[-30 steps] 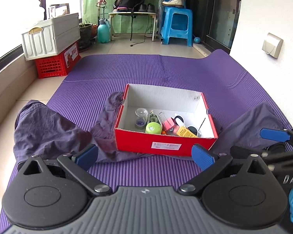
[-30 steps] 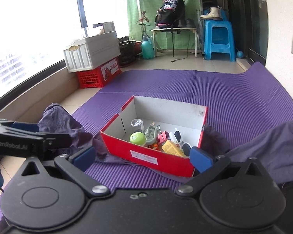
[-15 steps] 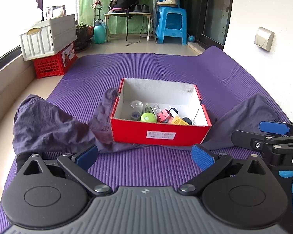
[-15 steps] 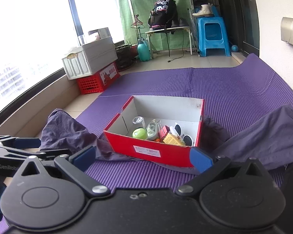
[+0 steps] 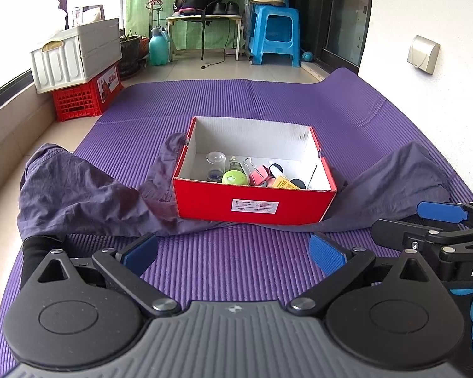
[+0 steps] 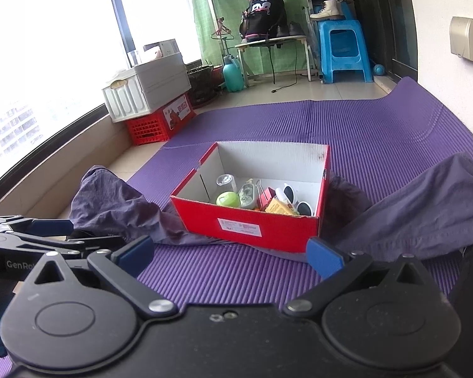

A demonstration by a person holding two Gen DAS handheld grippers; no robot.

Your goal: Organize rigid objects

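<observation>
the red box [image 5: 255, 203] is sitting on the purple mat [image 5: 236, 264] straight ahead of both tools, its long side facing them, small items piled inside. the left tool [image 5: 233, 252] and right tool [image 6: 228, 253] are both hanging open and empty, about equally near. a grey cloth [image 5: 88, 201] is flanking the box; nothing is blocking the way.

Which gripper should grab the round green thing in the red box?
Probably the left hand-held gripper. In its view the round lime-green plastic object lies almost straight ahead in the red cardboard box; from the right hand-held gripper the box sits angled. Both are open, holding nothing.
</observation>
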